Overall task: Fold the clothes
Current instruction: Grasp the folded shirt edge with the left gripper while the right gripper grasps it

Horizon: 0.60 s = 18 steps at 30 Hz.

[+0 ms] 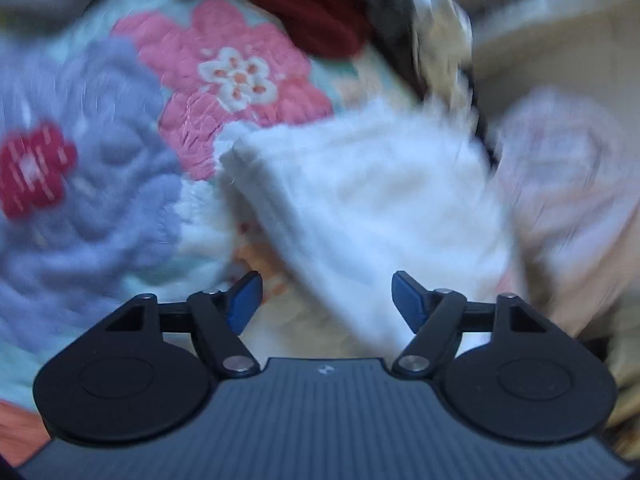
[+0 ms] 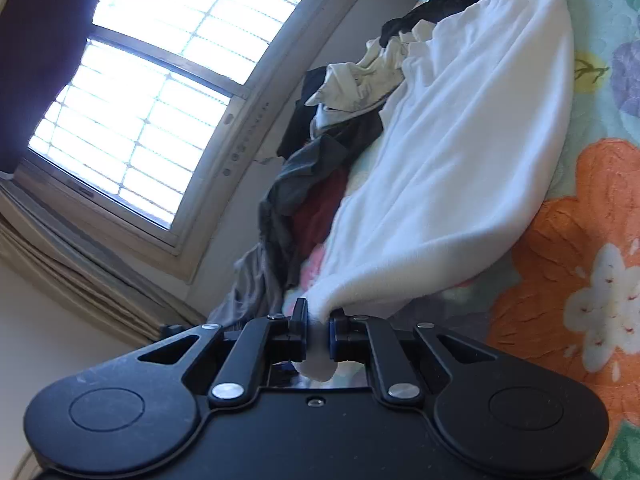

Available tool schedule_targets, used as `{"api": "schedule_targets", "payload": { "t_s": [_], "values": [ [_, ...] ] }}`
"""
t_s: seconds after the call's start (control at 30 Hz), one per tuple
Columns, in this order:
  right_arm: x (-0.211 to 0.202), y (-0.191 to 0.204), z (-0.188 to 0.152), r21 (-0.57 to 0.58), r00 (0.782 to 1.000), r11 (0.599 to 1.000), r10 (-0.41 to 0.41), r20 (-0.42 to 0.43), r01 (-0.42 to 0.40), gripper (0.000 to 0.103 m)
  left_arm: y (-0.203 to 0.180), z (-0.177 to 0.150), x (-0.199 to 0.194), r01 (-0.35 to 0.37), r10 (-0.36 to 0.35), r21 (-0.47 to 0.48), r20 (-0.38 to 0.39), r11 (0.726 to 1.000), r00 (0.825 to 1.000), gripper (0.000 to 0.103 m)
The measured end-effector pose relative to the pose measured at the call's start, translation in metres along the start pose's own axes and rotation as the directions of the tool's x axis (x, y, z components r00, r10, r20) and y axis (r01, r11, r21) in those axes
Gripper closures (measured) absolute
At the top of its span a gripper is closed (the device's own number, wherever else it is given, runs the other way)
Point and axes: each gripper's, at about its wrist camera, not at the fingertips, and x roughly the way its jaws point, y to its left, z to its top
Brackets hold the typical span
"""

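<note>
A white garment (image 2: 460,152) is seen spread across the flowered quilt (image 2: 568,208) of a bed, and one corner of it is clamped between the fingers of the right gripper (image 2: 318,330), which are drawn together on a pinch of the cloth. From that pinch the fabric is stretched away toward 1 o'clock in the right wrist view, probably so that an edge can be carried over for a fold. A heap of other clothes (image 2: 320,160) (dark, grey, red and cream) is piled at about 11 o'clock, under the window (image 2: 160,80). In the blurred left wrist view, the fingers of the left gripper (image 1: 326,298) are held wide apart with nothing between them, and the white cloth (image 1: 360,200) is found just ahead, at 12 to 1 o'clock, apparently within reach for a second hold
</note>
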Motion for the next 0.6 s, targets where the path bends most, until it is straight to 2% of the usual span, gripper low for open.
{"api": "schedule_targets", "payload": {
  "t_s": [0.07,0.17,0.23,0.33,0.37,0.4,0.43,0.5,0.6],
  "values": [
    [-0.001,-0.004,0.000,0.025,1.000,0.999,0.024,0.002,-0.024,0.090,0.004,-0.001,0.010,0.026,-0.025,-0.049,0.035,0.998,0.999,0.032],
    [-0.002,-0.011,-0.002,0.062,0.999,0.997,0.053,-0.002,-0.053,0.090,-0.003,0.006,0.017,0.054,-0.055,0.011,0.067,0.998,0.996,0.036],
    [-0.002,-0.015,-0.003,0.068,0.999,0.996,0.051,-0.005,-0.051,0.090,-0.007,0.011,0.021,0.028,-0.031,0.040,0.071,0.999,0.997,0.046],
    [-0.001,-0.021,-0.003,0.079,0.999,0.996,0.049,-0.008,-0.049,0.090,-0.012,0.014,0.026,-0.002,-0.003,0.064,0.076,0.998,0.997,0.055],
    [-0.001,-0.023,-0.004,0.081,0.999,0.996,0.047,-0.011,-0.046,0.090,-0.014,0.015,0.025,-0.025,0.017,0.102,0.080,0.994,0.997,0.062],
    [0.000,-0.025,-0.004,0.084,0.999,0.996,0.044,-0.014,-0.043,0.090,-0.017,0.015,0.024,-0.056,0.044,0.146,0.085,0.988,0.995,0.078],
    [0.001,-0.027,-0.005,0.086,0.999,0.996,0.041,-0.018,-0.040,0.090,-0.020,0.015,0.025,-0.068,0.052,0.191,0.087,0.979,0.995,0.085],
    [0.002,-0.030,-0.005,0.091,0.999,0.995,0.036,-0.025,-0.033,0.090,-0.022,0.016,0.023,-0.066,0.052,0.228,0.066,0.972,0.996,0.088],
    [0.005,-0.036,-0.007,0.097,0.999,0.995,0.028,-0.035,-0.024,0.090,-0.025,0.019,0.021,-0.054,0.049,0.254,0.025,0.966,0.998,0.085]
  ]
}}
